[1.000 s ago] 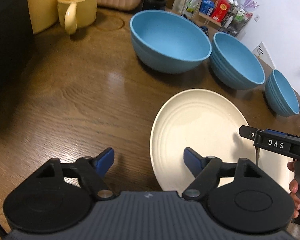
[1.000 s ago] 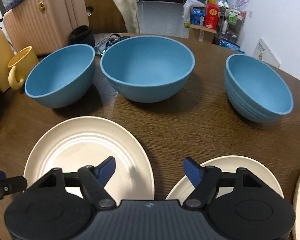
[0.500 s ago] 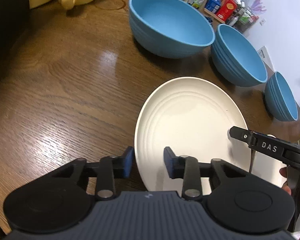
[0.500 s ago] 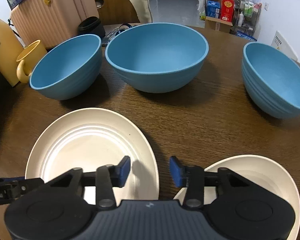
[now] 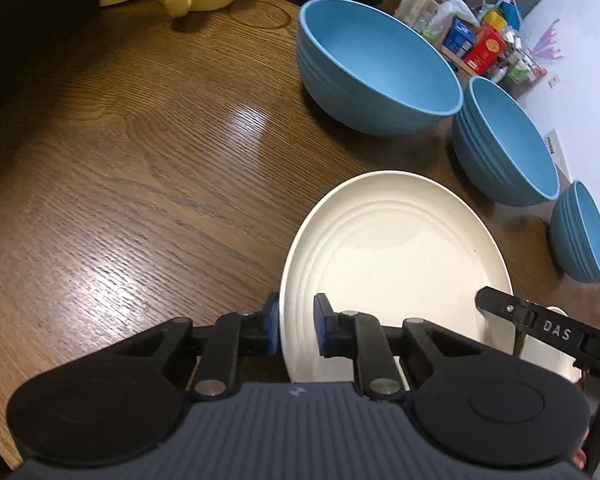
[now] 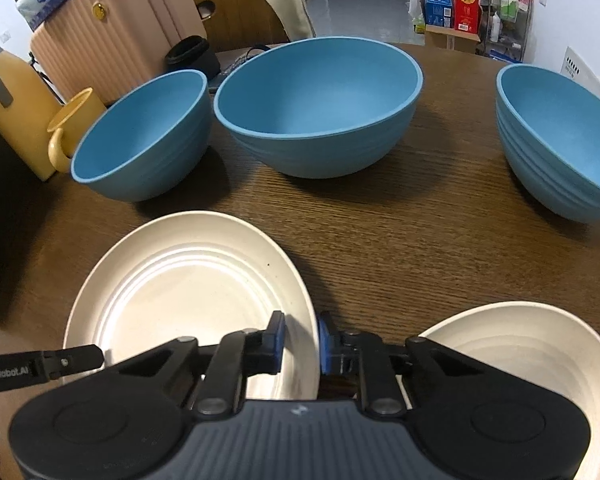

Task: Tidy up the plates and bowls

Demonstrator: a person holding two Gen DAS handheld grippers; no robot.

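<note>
A cream plate (image 5: 396,256) (image 6: 188,288) lies on the wooden table (image 5: 140,160). My left gripper (image 5: 296,330) straddles its left rim, jaws closing, pads against the rim. On the opposite rim, my right gripper (image 6: 301,344) does the same: jaws closing, rim pinched between the blue pads. Behind the plate stand three blue bowls: one by the mug (image 6: 144,132), the largest in the middle (image 6: 320,96), and one at the right (image 6: 560,128). A second cream plate (image 6: 520,368) lies to the right of the held one.
A yellow mug (image 6: 70,128) and a yellow jug (image 6: 8,120) stand at the table's back left. Beyond the table are a pink suitcase (image 6: 120,20), a chair and a cluttered shelf (image 6: 480,4). Bare wood lies left of the plate.
Both grippers' jaws went from wide apart to closed on the cream plate's opposite rims. Both views tipped down and came a little nearer the plate.
</note>
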